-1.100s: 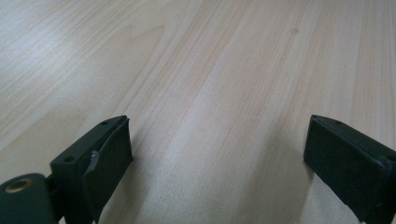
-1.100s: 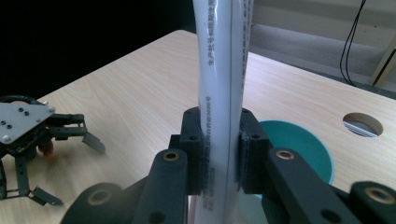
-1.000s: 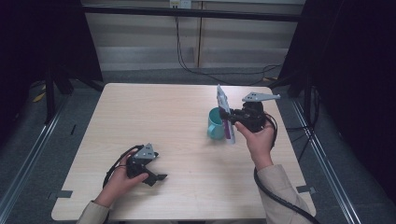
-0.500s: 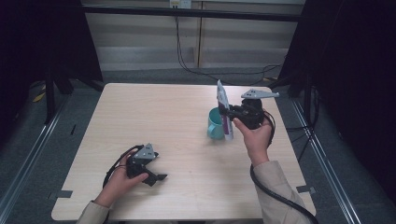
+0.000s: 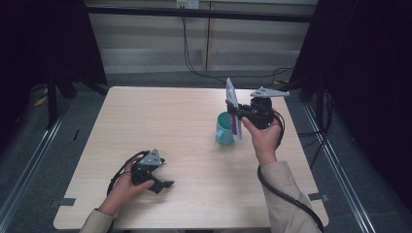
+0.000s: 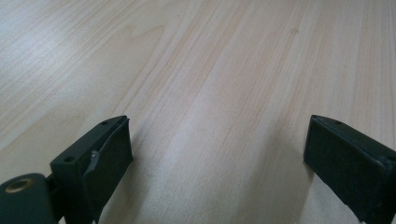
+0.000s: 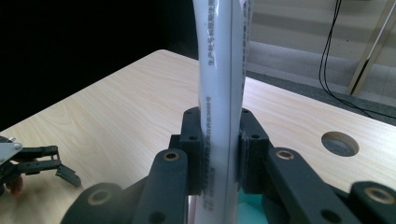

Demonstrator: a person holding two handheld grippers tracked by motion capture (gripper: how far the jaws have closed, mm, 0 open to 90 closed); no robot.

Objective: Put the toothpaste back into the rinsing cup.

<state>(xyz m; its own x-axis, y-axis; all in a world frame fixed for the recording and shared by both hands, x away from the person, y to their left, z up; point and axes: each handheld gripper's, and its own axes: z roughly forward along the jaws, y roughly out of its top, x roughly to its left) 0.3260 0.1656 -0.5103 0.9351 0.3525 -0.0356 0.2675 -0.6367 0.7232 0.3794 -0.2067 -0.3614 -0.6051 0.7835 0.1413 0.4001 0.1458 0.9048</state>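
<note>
The right claw (image 5: 236, 112) is clamped on a white tube (image 5: 232, 108), held tilted directly above the teal cup (image 5: 223, 130) near the worktop's (image 5: 160, 116) right edge. Well away from the cup, the left claw (image 5: 163, 185) rests on the worktop with its jaws spread wide, gripping nothing.

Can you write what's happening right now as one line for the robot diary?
right gripper: shut on white tube, above teal cup | left gripper: jaws open, low over table

You have one worktop (image 5: 184, 121) in front of you, two grippers, the left gripper (image 5: 163, 184) and the right gripper (image 5: 233, 110), one teal cup (image 5: 223, 130), and one white tube (image 5: 232, 109).
</note>
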